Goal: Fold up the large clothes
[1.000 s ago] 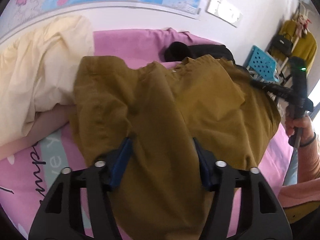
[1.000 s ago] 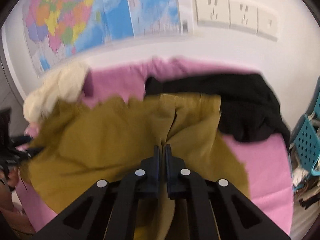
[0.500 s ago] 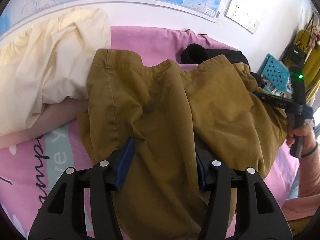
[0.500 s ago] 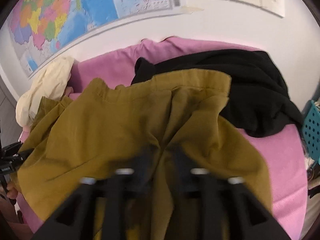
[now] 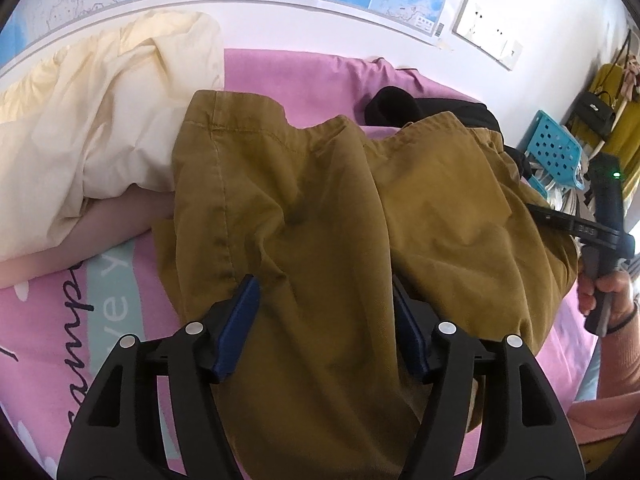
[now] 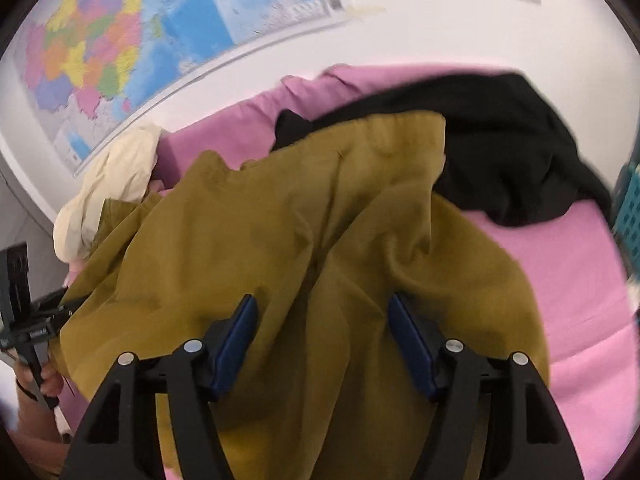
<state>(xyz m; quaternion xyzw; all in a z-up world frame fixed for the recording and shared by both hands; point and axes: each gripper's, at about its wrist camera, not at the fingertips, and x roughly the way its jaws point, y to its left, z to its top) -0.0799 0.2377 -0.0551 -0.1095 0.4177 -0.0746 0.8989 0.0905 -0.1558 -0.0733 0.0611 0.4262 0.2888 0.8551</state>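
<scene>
Mustard-brown trousers (image 5: 320,208) lie crumpled on a pink bed sheet (image 5: 292,76), folded over themselves; they also show in the right wrist view (image 6: 280,248). My left gripper (image 5: 325,300) is open, its blue pads either side of a bunch of the cloth, which lies loose between them. My right gripper (image 6: 322,320) is open too, with the cloth slack between its pads. The right gripper's body shows at the right edge of the left wrist view (image 5: 600,220).
A cream duvet (image 5: 92,128) is heaped at the back left. A black garment (image 6: 500,148) lies at the back right, partly under the trousers. A blue perforated basket (image 5: 554,152) stands off the bed's right side. A map (image 6: 140,52) and sockets are on the wall.
My right gripper has opened and let the trousers go; it was shut on them a second ago. The trousers have dropped flatter on the bed. The left gripper stays open.
</scene>
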